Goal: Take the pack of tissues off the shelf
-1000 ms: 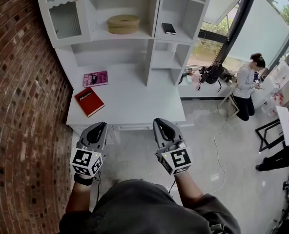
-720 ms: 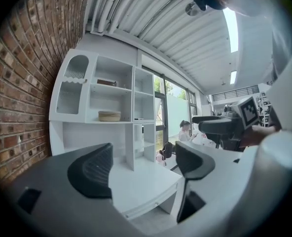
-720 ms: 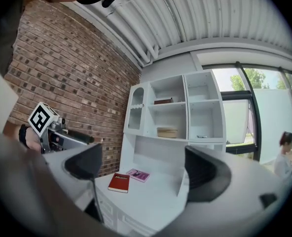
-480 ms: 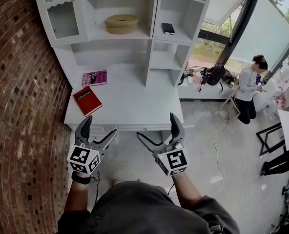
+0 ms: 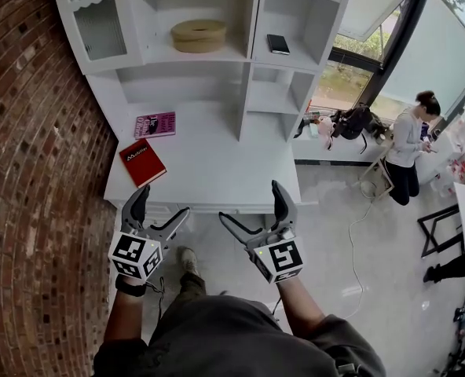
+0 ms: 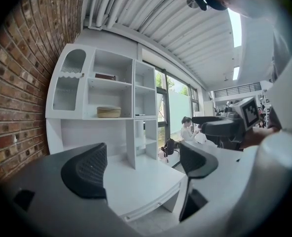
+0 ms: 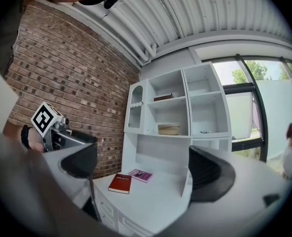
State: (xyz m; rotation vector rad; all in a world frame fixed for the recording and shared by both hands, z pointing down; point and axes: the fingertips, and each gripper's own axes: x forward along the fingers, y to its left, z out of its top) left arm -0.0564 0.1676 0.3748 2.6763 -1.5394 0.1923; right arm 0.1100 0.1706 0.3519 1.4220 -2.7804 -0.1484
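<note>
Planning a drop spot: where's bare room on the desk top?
Bare: the desk top right of the red book, out to its front and right edges. Crowded: the left side, with the red book and the pink magazine behind it.

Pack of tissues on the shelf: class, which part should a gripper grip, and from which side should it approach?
Come from the open front, probably: the shelf is walled at both sides and behind. The pack of tissues lies flat, low and wide, with free space above, so closing the jaws on its left and right ends looks best.
</note>
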